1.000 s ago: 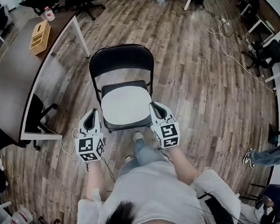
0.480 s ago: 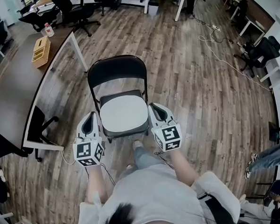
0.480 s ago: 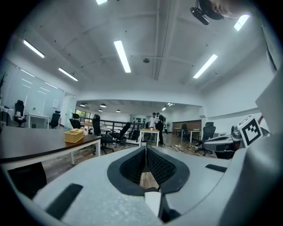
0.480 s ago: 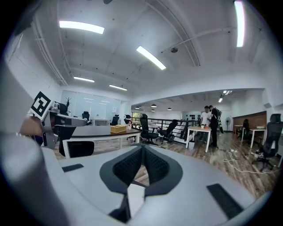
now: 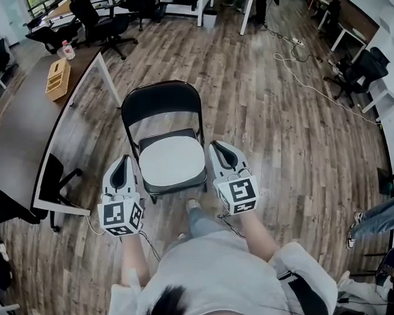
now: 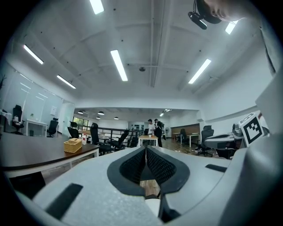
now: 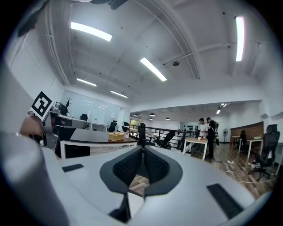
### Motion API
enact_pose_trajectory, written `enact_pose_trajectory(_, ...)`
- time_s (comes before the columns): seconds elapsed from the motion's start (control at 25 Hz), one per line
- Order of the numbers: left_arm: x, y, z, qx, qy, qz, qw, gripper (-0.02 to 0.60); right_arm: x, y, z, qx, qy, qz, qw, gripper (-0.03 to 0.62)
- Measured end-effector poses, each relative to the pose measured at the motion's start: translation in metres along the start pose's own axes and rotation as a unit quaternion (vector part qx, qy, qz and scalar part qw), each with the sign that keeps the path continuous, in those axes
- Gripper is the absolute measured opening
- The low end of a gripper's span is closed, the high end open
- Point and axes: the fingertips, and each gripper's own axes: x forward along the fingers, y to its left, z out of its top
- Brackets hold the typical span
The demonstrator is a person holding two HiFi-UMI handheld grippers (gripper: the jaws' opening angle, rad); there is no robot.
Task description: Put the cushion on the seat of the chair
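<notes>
A black folding chair [image 5: 160, 99] stands on the wood floor right in front of me. A pale grey cushion [image 5: 172, 160] lies flat on its seat. My left gripper [image 5: 123, 166] hovers beside the seat's left front corner, jaws shut and holding nothing. My right gripper [image 5: 220, 151] hovers beside the seat's right front corner, also shut and holding nothing. Neither touches the chair or the cushion. In the left gripper view the left gripper [image 6: 145, 152] points level into the room with its pads together. The right gripper view shows the right gripper [image 7: 142, 152] the same way.
A long dark desk [image 5: 22, 131] runs along the left and carries a wooden box [image 5: 58, 79] and a bottle [image 5: 64, 50]. Office chairs [image 5: 102, 19] stand at the back. A cable [image 5: 312, 73] trails across the floor at right. Another person's leg [image 5: 380, 215] shows at the right edge.
Both grippers have risen together beside the chair's front and stayed shut. The cushion has stayed on the seat.
</notes>
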Motion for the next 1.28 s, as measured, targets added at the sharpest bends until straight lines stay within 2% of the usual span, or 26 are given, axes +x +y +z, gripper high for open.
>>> enact_pose_trajectory(0.56,-0.028,0.0,0.013,-0.003,-0.017,0.012,0.9998,0.017,-0.025,0.006,0.021,-0.004,-0.024,-0.013,1.0,0.018)
enact_pose_trajectory(1.28,-0.045,0.011,0.016,-0.023,-0.029,0.027,0.999,0.017,-0.028,0.019,0.029,0.0,-0.035,-0.011,0.999,0.02)
